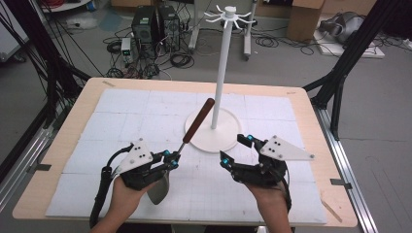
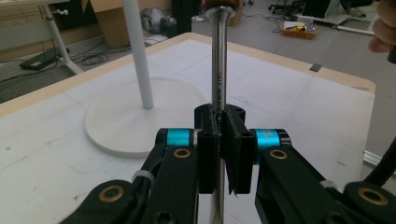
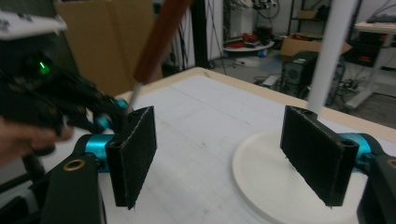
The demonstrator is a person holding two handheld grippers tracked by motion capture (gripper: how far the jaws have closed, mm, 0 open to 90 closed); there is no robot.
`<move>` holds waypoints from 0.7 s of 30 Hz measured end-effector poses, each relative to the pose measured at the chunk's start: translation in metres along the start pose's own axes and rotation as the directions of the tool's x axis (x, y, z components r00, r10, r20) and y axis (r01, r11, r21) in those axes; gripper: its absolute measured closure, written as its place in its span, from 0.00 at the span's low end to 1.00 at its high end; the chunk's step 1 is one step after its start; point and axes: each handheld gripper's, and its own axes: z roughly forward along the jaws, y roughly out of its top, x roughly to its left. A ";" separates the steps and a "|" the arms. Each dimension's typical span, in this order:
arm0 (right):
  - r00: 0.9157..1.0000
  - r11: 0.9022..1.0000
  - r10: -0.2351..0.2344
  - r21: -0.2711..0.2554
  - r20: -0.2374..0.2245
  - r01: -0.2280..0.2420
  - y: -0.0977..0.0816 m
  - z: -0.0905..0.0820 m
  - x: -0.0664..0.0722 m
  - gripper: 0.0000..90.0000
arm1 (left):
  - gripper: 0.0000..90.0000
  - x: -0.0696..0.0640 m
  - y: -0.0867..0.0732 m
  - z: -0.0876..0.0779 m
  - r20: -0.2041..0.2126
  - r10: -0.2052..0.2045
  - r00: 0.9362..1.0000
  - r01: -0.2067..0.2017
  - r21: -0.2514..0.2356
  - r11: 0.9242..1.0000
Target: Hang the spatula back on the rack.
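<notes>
A metal utensil with a brown wooden handle (image 1: 199, 119) slants up from my left gripper (image 1: 171, 159), which is shut on its steel shaft (image 2: 218, 60). Its metal blade (image 1: 158, 191) hangs below my left hand. In the left gripper view the pads (image 2: 208, 154) clamp the shaft from both sides. My right gripper (image 1: 236, 148) is to the right, open, with nothing between its pads (image 3: 135, 154). The right gripper view has the handle (image 3: 156, 37) and my left gripper (image 3: 109, 116) at the left. A white hook stand (image 1: 222, 68) rises from a round base (image 1: 214, 133) just beyond both grippers.
The stand's top (image 1: 228, 13) carries several hooks. A white gridded mat (image 1: 145, 116) covers the wooden table (image 1: 301, 97). Black frame legs stand at both sides, and computers, cables and cardboard boxes sit on the floor behind.
</notes>
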 end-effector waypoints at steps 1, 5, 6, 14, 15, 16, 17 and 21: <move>1.000 1.000 0.005 -0.001 -0.007 -0.005 0.002 0.003 0.001 0.30 | 0.93 -0.002 0.001 0.003 0.005 0.002 1.000 -0.002 0.004 1.000; 0.999 1.000 -0.002 -0.010 -0.042 0.001 0.011 0.018 0.007 0.32 | 0.93 -0.009 0.001 0.012 0.014 -0.007 1.000 0.007 0.009 1.000; 0.999 1.000 -0.002 -0.008 -0.046 0.002 0.013 0.021 0.008 0.32 | 0.93 -0.010 0.001 0.014 0.015 -0.005 1.000 0.005 0.011 1.000; 0.998 0.999 0.028 -0.035 -0.057 -0.030 0.025 0.040 0.015 0.33 | 0.93 -0.018 0.001 0.024 0.015 -0.012 1.000 0.012 0.015 1.000; 0.998 0.999 0.028 -0.039 -0.053 -0.031 0.025 0.041 0.016 0.33 | 0.93 -0.019 0.001 0.025 0.016 -0.012 1.000 0.012 0.015 1.000; 0.998 0.999 0.030 -0.042 -0.050 -0.032 0.026 0.042 0.017 0.34 | 0.93 -0.019 0.001 0.025 0.014 -0.014 1.000 0.014 0.014 1.000; 0.998 0.998 0.033 -0.046 -0.049 -0.036 0.027 0.042 0.017 0.35 | 0.93 -0.020 0.001 0.025 0.010 -0.017 1.000 0.017 0.013 1.000; 0.999 0.997 0.041 -0.059 -0.034 -0.043 0.031 0.043 0.019 0.42 | 0.93 -0.020 0.002 0.025 0.005 -0.023 1.000 0.023 0.007 1.000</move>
